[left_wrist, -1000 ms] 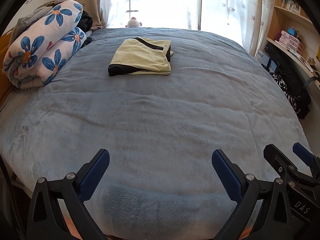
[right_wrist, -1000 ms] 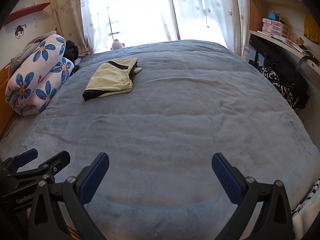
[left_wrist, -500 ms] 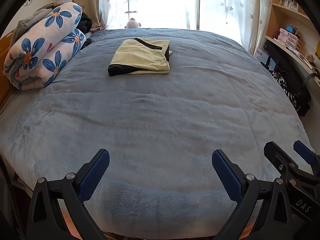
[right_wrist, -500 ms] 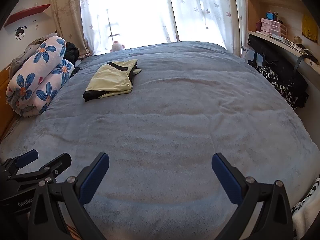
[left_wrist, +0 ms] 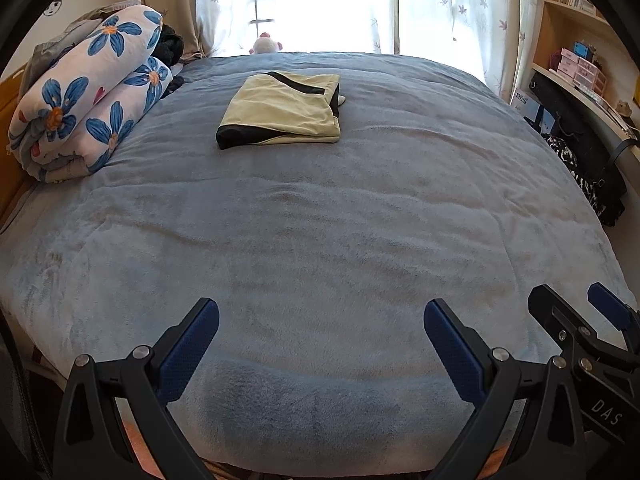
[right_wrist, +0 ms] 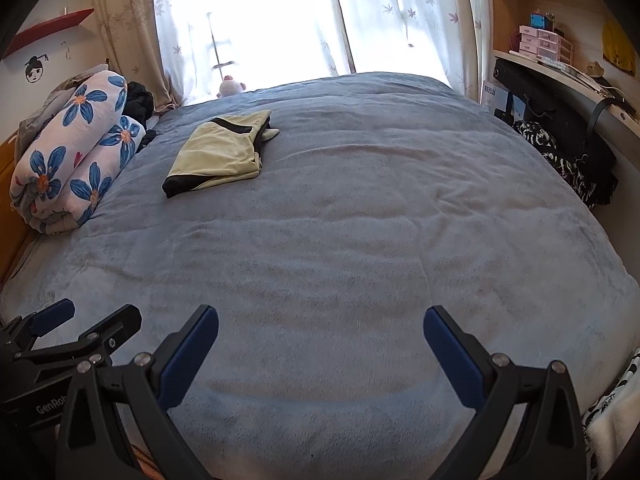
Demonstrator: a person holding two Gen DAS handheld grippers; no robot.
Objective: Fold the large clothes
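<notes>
Left wrist view: the left gripper (left_wrist: 321, 322) is held above the near edge of a bed covered by a blue blanket (left_wrist: 320, 240), its blue-padded fingers (left_wrist: 188, 346) spread wide with nothing between them. Well ahead of the gripper and slightly to its left, a folded shirt (left_wrist: 280, 110), pale yellow with black trim, lies flat on the blanket toward the far side of the bed. Farther to the left of the gripper, a rolled quilt (left_wrist: 84, 100) with blue flowers rests along the bed's edge. Beyond the shirt, a small plush toy (left_wrist: 264, 44) sits at the foot of a curtained window (left_wrist: 320, 0). To the right of the gripper, shelves (left_wrist: 580, 60) and a dark bag (left_wrist: 576, 148) stand beside the bed. The right gripper (left_wrist: 576, 304) appears just beside the left one, at its lower right.

Right wrist view: the right gripper (right_wrist: 321, 330) also hangs over the near edge of the blanket (right_wrist: 360, 240), fingers (right_wrist: 452, 354) wide apart and empty. The shirt (right_wrist: 218, 152) lies well ahead and to its left, apart from the quilt (right_wrist: 72, 148) farther left. The toy (right_wrist: 230, 86) sits beyond the shirt below the window (right_wrist: 260, 12). The shelves (right_wrist: 540, 40) stand to the right. The left gripper (right_wrist: 92, 314) shows at the lower left, just beside the right one.
</notes>
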